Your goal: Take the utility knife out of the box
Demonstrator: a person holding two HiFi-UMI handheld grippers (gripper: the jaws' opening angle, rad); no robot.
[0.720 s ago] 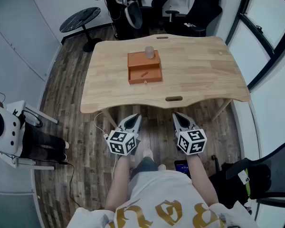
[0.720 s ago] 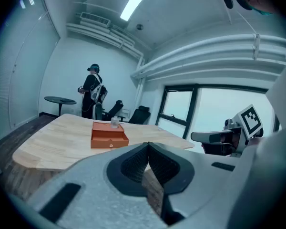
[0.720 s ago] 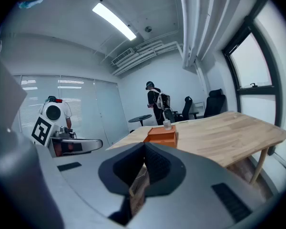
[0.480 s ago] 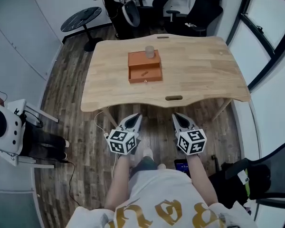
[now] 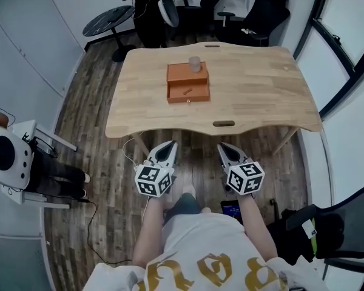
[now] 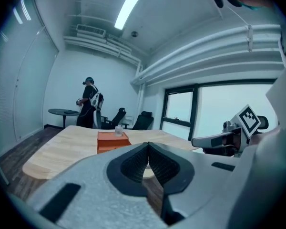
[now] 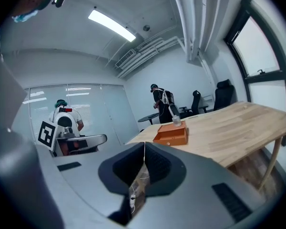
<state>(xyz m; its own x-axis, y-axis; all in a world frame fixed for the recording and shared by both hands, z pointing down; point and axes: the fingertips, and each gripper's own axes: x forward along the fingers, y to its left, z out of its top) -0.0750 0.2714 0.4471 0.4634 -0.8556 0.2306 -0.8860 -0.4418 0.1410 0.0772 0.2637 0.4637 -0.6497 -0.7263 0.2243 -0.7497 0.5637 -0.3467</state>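
Note:
An orange box point(image 5: 188, 83) stands on the far middle of the wooden table point(image 5: 255, 96), its front drawer pulled out. A small orange utility knife point(image 5: 184, 92) lies in the drawer. A clear cup point(image 5: 195, 63) sits on the box's top. My left gripper point(image 5: 171, 145) and right gripper point(image 5: 222, 145) hover side by side short of the table's near edge, both shut and empty. In the left gripper view the box point(image 6: 112, 141) lies far beyond the shut left gripper point(image 6: 147, 145). In the right gripper view the box point(image 7: 171, 135) is right of the shut right gripper point(image 7: 144, 145).
A person point(image 5: 147, 5) stands behind the table next to a round black side table point(image 5: 108, 20) and office chairs point(image 5: 264, 14). A white device point(image 5: 9, 162) stands on the floor at the left. A black chair point(image 5: 333, 235) is at my lower right.
The head view has shifted slightly. Both grippers keep the same shut pose in front of the table's near edge, and the box has not moved.

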